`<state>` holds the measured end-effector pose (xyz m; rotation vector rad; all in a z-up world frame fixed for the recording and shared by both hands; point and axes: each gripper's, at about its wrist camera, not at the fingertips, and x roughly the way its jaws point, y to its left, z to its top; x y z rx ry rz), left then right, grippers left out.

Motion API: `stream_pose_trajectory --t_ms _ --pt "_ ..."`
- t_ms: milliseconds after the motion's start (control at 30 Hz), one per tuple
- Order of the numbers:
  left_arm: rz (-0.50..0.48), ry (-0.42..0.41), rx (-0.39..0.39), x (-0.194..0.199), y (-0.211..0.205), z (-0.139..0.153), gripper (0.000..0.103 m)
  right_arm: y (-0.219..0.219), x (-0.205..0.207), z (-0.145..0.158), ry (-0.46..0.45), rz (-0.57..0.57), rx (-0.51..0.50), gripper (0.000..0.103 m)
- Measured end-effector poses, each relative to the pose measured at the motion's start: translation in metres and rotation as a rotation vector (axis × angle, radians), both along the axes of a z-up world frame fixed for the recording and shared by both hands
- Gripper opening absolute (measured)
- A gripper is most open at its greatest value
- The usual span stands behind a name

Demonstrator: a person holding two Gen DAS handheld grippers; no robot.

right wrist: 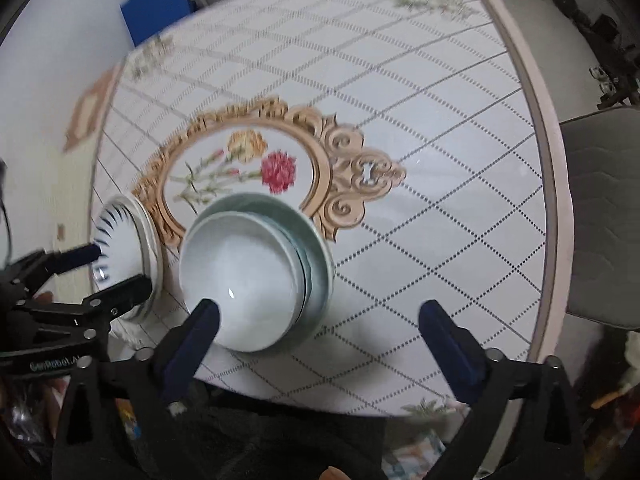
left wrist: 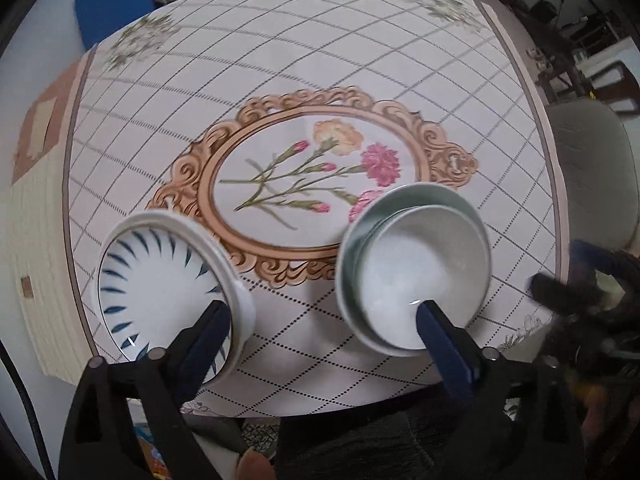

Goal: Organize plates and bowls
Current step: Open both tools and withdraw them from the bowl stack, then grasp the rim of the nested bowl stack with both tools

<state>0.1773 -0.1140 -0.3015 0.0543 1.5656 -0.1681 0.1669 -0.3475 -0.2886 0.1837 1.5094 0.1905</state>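
A white bowl with blue leaf strokes (left wrist: 160, 280) sits nested in a white dish near the table's front left edge. To its right a plain white bowl (left wrist: 420, 268) rests in pale green plates (left wrist: 400, 200). My left gripper (left wrist: 320, 320) hangs open above the gap between the two stacks, one finger over each, holding nothing. In the right wrist view the white bowl (right wrist: 248, 264) lies on the green plates (right wrist: 316, 248), with the blue-patterned bowl (right wrist: 120, 240) at the left. My right gripper (right wrist: 320, 316) is open and empty, its left finger over the white bowl's rim.
A round table (left wrist: 320, 60) carries a cloth with a diamond grid and a gold-framed flower print (left wrist: 312, 176). A grey padded chair (right wrist: 600, 208) stands at the right edge. A blue board (left wrist: 112, 4) leans behind the table.
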Motion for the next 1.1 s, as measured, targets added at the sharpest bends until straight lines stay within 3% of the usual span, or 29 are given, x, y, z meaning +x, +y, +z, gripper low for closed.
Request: stream_pose_trajectory --t_ms 100,167,267,400,533,667,800,1100 --pt "0.079 0.014 -0.021 -0.003 0.018 -0.018 0.096 -0.013 -0.007 -0.011 0.004 -0.032 0.005 0.103" --pt "0.143 0.045 -0.060 -0.006 0.028 -0.031 0.096 -0.025 -0.009 -0.023 0.033 -0.087 0.067 0.103" --pt "0.193 0.062 -0.034 -0.007 0.035 -0.048 0.096 -0.035 -0.011 -0.042 0.056 -0.136 0.094 0.100" --pt "0.171 0.068 -0.004 -0.006 0.028 -0.061 0.096 -0.040 -0.015 -0.067 0.105 -0.176 0.129 0.078" --pt "0.153 0.062 0.012 -0.003 0.021 -0.067 0.093 -0.041 -0.018 -0.084 0.137 -0.210 0.193 0.071" --pt "0.140 0.071 0.018 0.000 0.014 -0.072 0.083 -0.040 -0.017 -0.095 0.160 -0.224 0.229 0.066" --pt "0.136 0.074 0.009 0.002 0.013 -0.069 0.078 -0.039 -0.016 -0.101 0.177 -0.231 0.258 0.050" --pt "0.129 0.075 -0.018 0.008 0.007 -0.069 0.069 -0.032 -0.012 -0.121 0.228 -0.242 0.315 0.042"
